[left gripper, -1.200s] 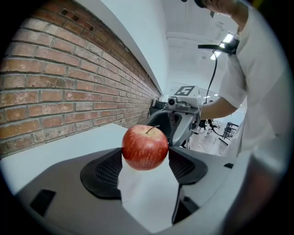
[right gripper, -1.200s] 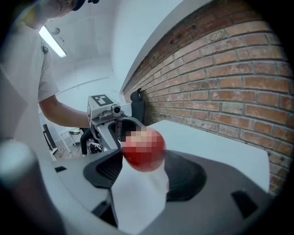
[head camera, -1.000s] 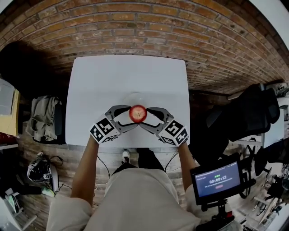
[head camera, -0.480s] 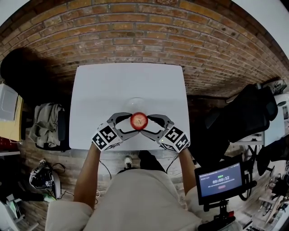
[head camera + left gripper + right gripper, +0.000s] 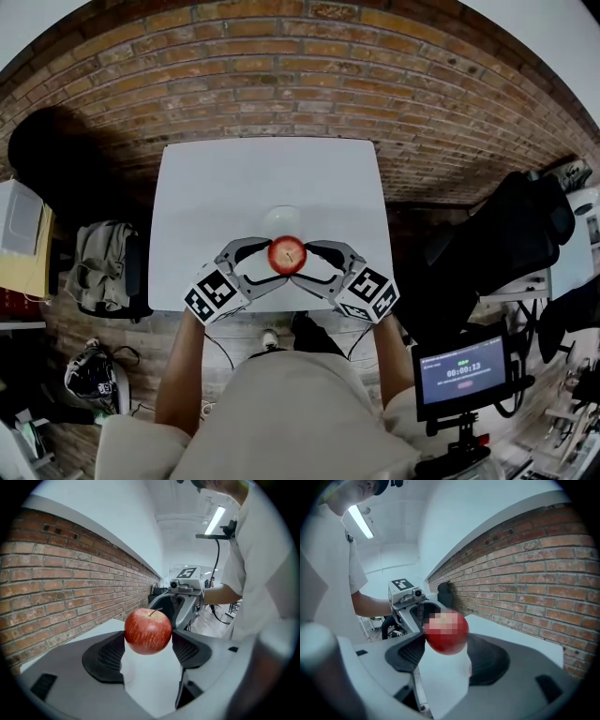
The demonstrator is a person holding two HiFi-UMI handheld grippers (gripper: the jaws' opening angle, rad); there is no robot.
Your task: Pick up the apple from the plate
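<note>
A red apple hangs in the air just above the near part of the white table. My left gripper comes at it from the left and my right gripper from the right, and both are shut on it. In the left gripper view the apple sits between the two dark pads, with the right gripper facing from behind it. The right gripper view shows the apple in the same way between its own pads. A pale plate lies on the table just beyond the apple.
Brick floor surrounds the table. A chair draped with clothes stands at the left, a black office chair at the right. A small screen on a stand is at the lower right, and a bag lies on the floor at the lower left.
Both grippers with the apple have drifted slightly toward the table's near edge. Both still hold the apple.
</note>
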